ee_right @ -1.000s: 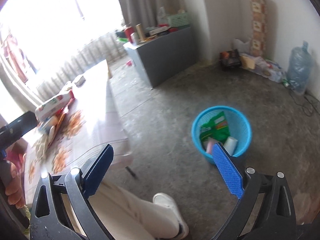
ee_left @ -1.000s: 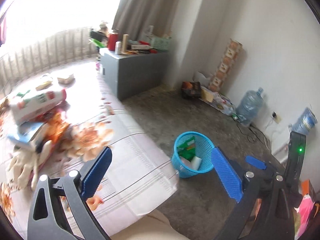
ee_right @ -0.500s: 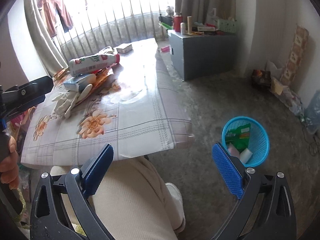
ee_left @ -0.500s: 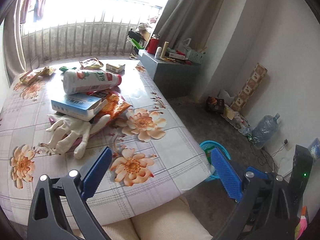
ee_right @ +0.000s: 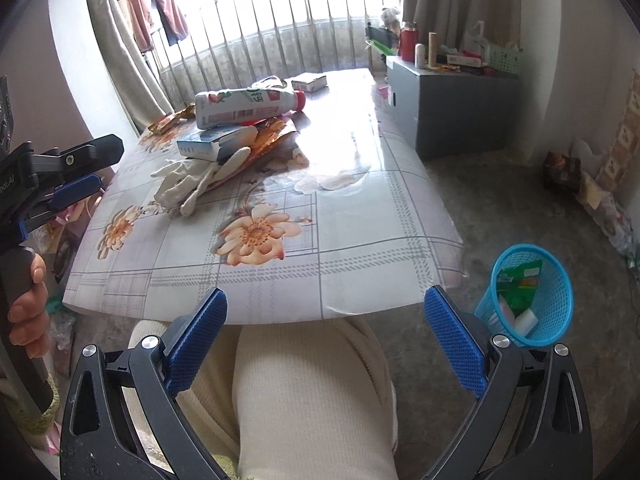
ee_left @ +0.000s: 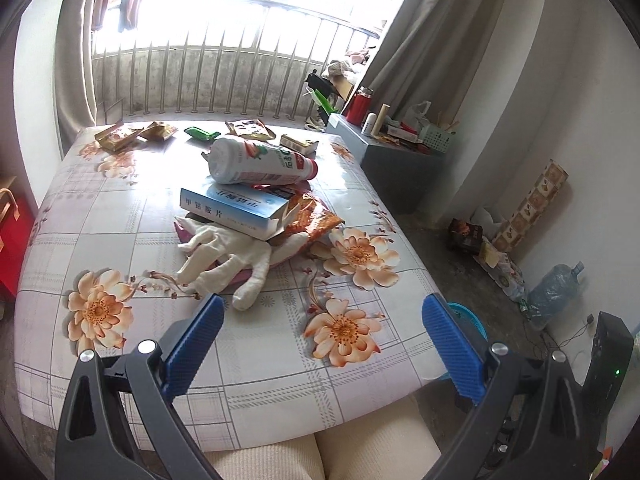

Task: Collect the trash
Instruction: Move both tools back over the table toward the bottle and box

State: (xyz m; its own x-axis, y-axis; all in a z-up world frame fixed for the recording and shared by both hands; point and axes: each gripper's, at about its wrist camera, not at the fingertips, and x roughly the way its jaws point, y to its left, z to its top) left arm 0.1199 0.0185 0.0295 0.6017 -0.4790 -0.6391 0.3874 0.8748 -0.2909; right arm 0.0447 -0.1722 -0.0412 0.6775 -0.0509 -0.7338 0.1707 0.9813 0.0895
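Observation:
A pile of trash lies mid-table: a white bottle (ee_left: pixel 260 164) with a red cap, a blue-and-white box (ee_left: pixel 236 208), an orange snack wrapper (ee_left: pixel 316 222) and white gloves (ee_left: pixel 232 258). The pile also shows in the right wrist view, with the bottle (ee_right: pixel 244 106) on top. A blue mesh basket (ee_right: pixel 534 292) with trash inside stands on the floor right of the table. My left gripper (ee_left: pixel 320 340) is open and empty over the table's near edge. My right gripper (ee_right: pixel 326 330) is open and empty above the person's lap.
The floral tablecloth (ee_left: pixel 120 220) covers the table. Small wrappers (ee_left: pixel 136 132) and a small box (ee_left: pixel 298 144) lie at its far end. A grey cabinet (ee_right: pixel 460 108) with clutter stands at the right. A water jug (ee_left: pixel 554 292) and boxes line the wall.
Both grippers swung from the floor basket towards the table and drew closer to it. The trash pile now sits ahead of the left gripper. Both stayed open.

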